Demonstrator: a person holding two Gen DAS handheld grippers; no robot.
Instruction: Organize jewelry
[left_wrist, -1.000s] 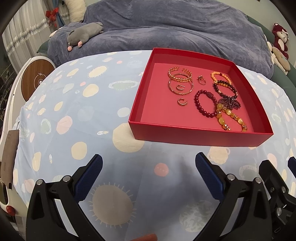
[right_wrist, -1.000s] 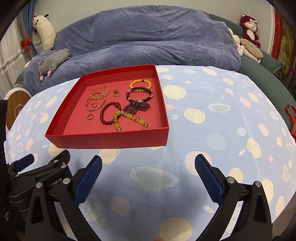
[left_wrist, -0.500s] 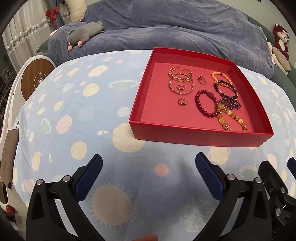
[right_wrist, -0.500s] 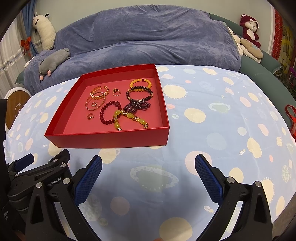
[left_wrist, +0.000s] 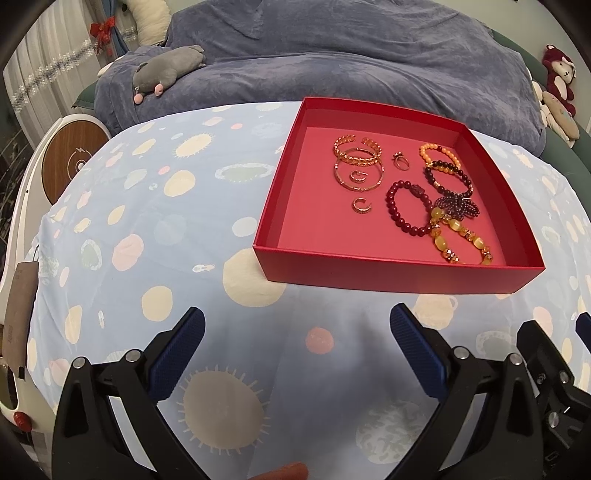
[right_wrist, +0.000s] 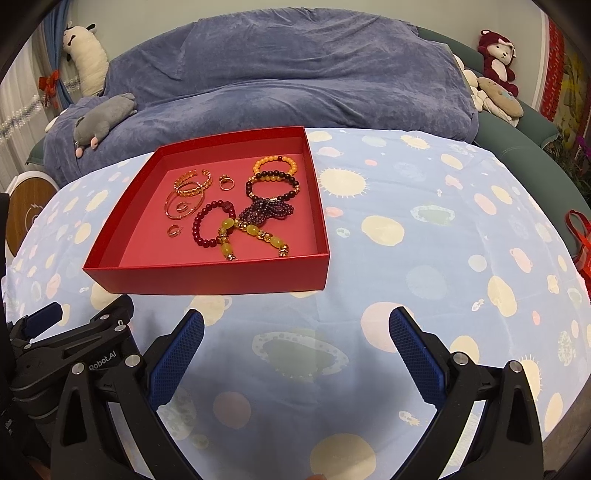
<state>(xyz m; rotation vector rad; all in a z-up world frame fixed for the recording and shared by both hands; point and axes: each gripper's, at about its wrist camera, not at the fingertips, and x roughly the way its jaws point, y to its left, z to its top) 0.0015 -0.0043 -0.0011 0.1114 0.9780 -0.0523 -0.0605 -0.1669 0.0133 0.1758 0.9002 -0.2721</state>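
Both hand-held grippers gape near square red box of beaded bracelets.

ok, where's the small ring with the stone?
In the red box, far half, between the gold bangles and the orange bead bracelet: the ring.

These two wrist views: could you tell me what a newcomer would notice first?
The shallow square red cardboard box sits on the pale blue spotted tablecloth, holding gold bangles at its left and beaded bracelets at its right. Both open grippers, left gripper and right gripper, hover before it.
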